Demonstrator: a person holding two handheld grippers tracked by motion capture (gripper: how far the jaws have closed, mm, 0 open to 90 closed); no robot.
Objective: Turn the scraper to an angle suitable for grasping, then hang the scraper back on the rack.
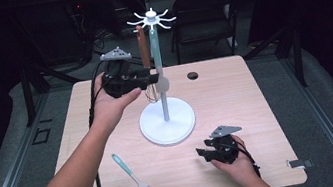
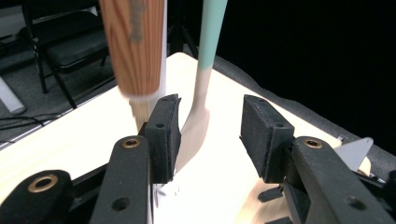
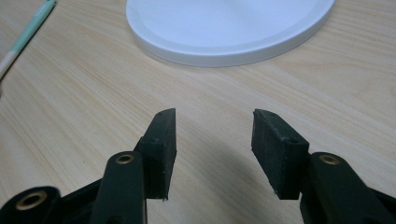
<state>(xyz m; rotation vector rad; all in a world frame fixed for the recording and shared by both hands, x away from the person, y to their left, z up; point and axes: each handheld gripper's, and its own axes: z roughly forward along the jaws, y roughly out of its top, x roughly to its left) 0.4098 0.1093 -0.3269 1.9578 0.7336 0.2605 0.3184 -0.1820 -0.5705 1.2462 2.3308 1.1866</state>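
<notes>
A white utensil stand with hooks on top rises from the middle of the table. A wooden-handled whisk hangs from a hook, with a teal-handled, pale-tipped utensil hanging beside it. My left gripper is raised by the whisk's lower end, open, with the wooden handle just outside its left jaw. The teal utensil hangs beyond the gap, untouched. My right gripper rests low on the table, open and empty, facing the stand's base. A teal-handled brush lies at the front left.
The brush's handle lies left of the right gripper. A cable hole sits behind the stand. A small metal clip lies at the table's front right corner. A dark chair stands beyond the table.
</notes>
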